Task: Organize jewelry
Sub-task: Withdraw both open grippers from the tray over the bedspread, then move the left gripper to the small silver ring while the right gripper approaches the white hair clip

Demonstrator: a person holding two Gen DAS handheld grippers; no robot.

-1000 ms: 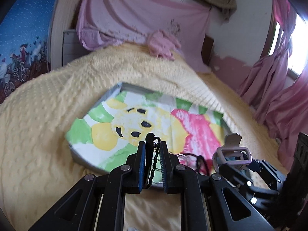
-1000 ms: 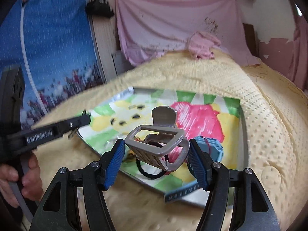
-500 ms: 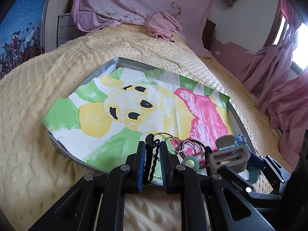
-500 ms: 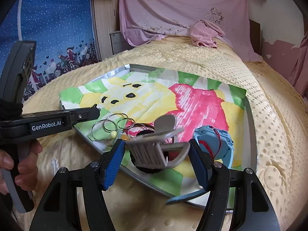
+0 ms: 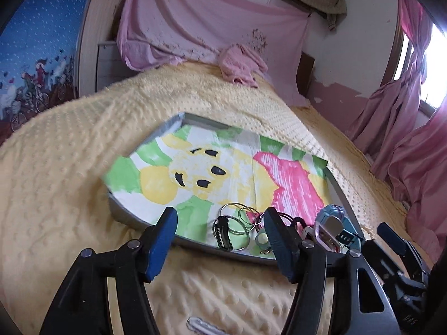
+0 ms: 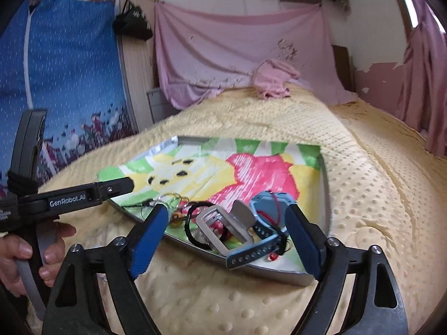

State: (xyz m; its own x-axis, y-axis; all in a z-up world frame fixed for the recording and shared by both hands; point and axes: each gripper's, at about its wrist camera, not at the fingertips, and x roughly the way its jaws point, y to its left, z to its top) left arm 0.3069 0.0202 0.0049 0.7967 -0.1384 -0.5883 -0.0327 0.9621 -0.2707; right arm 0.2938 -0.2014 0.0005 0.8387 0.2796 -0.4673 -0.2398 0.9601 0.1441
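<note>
A grey tray lined with a bright painted sheet lies on the bed. My left gripper hangs over its near rim, jaws opening, and no pad touches anything. Below it a black braided chain lies on the tray beside metal rings. My right gripper is also opening. The grey claw clip lies free in the tray between its spread fingers, next to a blue watch and a black hair tie. The clip and watch also show in the left wrist view.
The bed carries a yellow dotted blanket. A crumpled pink cloth lies at its far end and pink curtains hang on the right. A small pale clip lies on the blanket under my left gripper. A hand holds the left gripper's handle.
The left jaws spread and let go of the black chain, which now lies on the tray. The right jaws widened and released the grey claw clip onto the tray.
</note>
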